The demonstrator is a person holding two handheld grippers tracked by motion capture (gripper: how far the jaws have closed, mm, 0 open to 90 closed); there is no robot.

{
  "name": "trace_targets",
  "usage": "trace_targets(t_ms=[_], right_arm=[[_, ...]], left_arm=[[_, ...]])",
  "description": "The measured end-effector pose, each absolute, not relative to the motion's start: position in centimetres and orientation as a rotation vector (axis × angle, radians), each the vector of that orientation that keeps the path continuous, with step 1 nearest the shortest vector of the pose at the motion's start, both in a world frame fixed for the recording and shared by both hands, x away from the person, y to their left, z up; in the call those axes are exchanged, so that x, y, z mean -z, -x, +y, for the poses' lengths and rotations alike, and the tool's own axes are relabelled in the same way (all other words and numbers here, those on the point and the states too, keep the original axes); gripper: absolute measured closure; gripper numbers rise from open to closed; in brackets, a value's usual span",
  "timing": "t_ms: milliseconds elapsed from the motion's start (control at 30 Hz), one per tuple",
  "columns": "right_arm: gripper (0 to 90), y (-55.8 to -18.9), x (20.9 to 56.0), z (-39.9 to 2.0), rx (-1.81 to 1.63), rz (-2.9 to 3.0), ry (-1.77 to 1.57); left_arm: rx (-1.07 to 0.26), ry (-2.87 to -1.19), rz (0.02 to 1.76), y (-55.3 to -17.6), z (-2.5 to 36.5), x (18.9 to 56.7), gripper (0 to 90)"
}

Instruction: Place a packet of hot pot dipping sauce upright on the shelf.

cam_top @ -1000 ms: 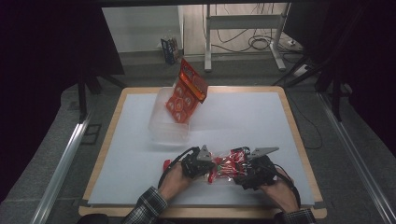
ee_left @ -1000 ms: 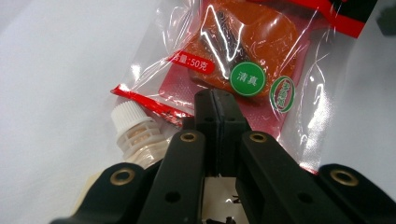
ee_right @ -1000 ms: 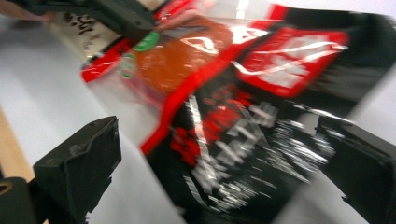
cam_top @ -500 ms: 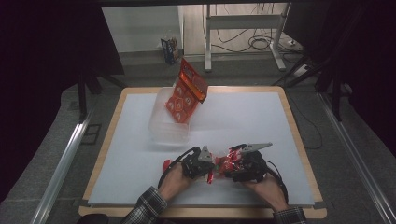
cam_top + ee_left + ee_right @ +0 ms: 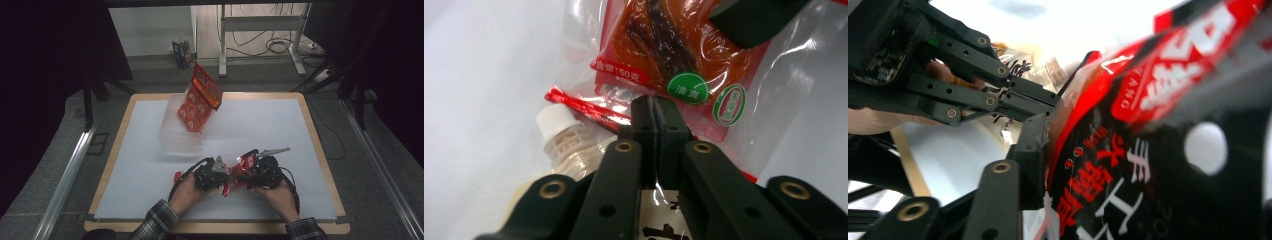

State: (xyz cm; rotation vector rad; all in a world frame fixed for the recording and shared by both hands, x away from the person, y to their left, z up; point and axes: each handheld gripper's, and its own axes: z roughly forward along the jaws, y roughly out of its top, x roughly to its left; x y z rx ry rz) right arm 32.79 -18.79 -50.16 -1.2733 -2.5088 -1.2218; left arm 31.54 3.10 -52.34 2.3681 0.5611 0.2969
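Note:
Near the table's front edge, both hands hold a shiny red-and-clear snack packet (image 5: pixel 246 161) between them. My left gripper (image 5: pixel 228 180) is shut on the packet's clear film; in the left gripper view (image 5: pixel 654 102) its jaws meet on that film, below orange contents with green round labels (image 5: pixel 688 88). A white-capped little bottle (image 5: pixel 558 131) lies beside them. My right gripper (image 5: pixel 243 171) has just been closing from the other side, with the red and black packet (image 5: pixel 1128 150) between its jaws. One of its fingers (image 5: pixel 1034 145) lies against the packet; the other is hidden behind it.
A clear plastic tub (image 5: pixel 175 137) stands at the back left of the white table sheet (image 5: pixel 270 125), with a red printed bag (image 5: pixel 200 100) leaning upright in it. A wooden rim (image 5: pixel 320 150) borders the table, and metal rails run along both sides.
The right hand has moved left, bringing its gripper up against the left one, and its jaws have closed around the packet. The left hand has stayed put.

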Motion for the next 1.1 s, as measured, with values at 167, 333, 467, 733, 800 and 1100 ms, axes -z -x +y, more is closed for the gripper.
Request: trace_targets(t_ms=[167, 333, 467, 733, 800, 1100], right_arm=[[67.7, -32.7, 49.4, -19.3, 1.27, -2.516, 1.26], [69.2, -32.5, 48.8, -19.4, 1.291, -2.555, 1.234], [69.3, -32.3, 48.4, -19.1, 1.307, -2.594, 1.22], [69.4, -32.6, 47.2, -18.6, 1.325, -2.661, 1.173], [69.4, -32.7, 46.9, -18.6, 1.327, -2.672, 1.162], [69.4, -33.8, 45.7, -18.5, 1.339, -2.72, 1.128]], left_arm=[[-0.318, -2.33, 0.509, -31.2, 3.5, 50.9, 78.3], [-0.313, -2.284, 0.492, -30.7, 3.9, 50.1, 69.7], [-0.3, -2.247, 0.483, -30.2, 4.6, 49.9, 62.4], [-0.253, -2.21, 0.516, -30.0, 6.4, 50.0, 51.1], [-0.253, -2.195, 0.527, -29.8, 6.9, 50.0, 47.0], [-0.275, -2.123, 0.58, -28.3, 9.2, 49.9, 27.5]])
